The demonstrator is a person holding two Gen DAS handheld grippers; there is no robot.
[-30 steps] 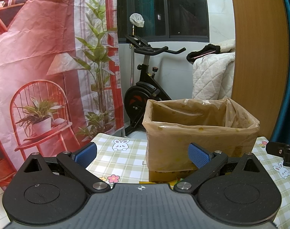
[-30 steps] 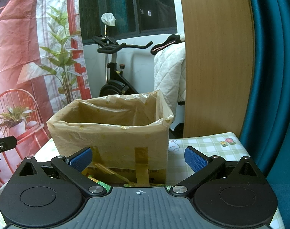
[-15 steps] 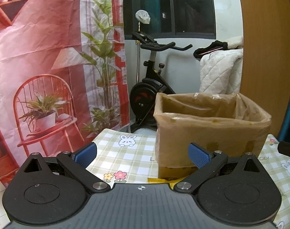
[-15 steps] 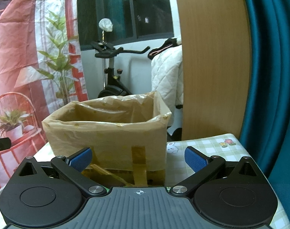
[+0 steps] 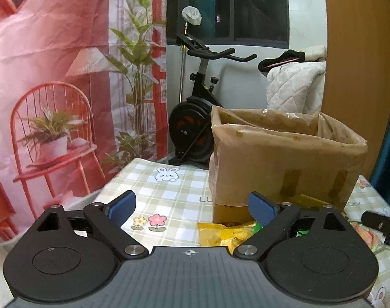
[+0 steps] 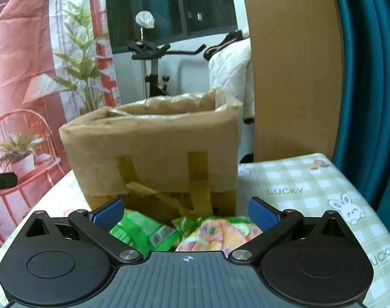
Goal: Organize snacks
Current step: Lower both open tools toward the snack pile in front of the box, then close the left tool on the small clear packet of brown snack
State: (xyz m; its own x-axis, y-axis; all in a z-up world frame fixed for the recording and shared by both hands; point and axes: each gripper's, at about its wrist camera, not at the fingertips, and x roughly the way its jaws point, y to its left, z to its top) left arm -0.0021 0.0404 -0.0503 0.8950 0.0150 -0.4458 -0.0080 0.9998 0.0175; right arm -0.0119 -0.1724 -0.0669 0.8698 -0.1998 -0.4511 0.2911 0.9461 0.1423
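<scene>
A brown cardboard box (image 5: 284, 159) wrapped in tape stands open-topped on the checked tablecloth (image 5: 169, 195); it also shows in the right wrist view (image 6: 153, 154). A yellow snack packet (image 5: 220, 233) lies in front of the box, near my left gripper (image 5: 192, 206), which is open and empty. In the right wrist view a green snack packet (image 6: 138, 231) and a pink-and-green packet (image 6: 215, 233) lie on the table between the fingers of my right gripper (image 6: 186, 213), which is open and holds nothing.
The table's left edge (image 5: 110, 182) drops off toward a red printed backdrop (image 5: 53, 77). An exercise bike (image 5: 195, 118) stands behind the table. A wooden panel (image 6: 295, 64) and teal curtain (image 6: 369, 77) rise at the right. The right gripper's tip (image 5: 379, 223) shows in the left view.
Both grippers have tilted downward and drawn back from the box, so the snack packets in front of it have come into view. Both stay open.
</scene>
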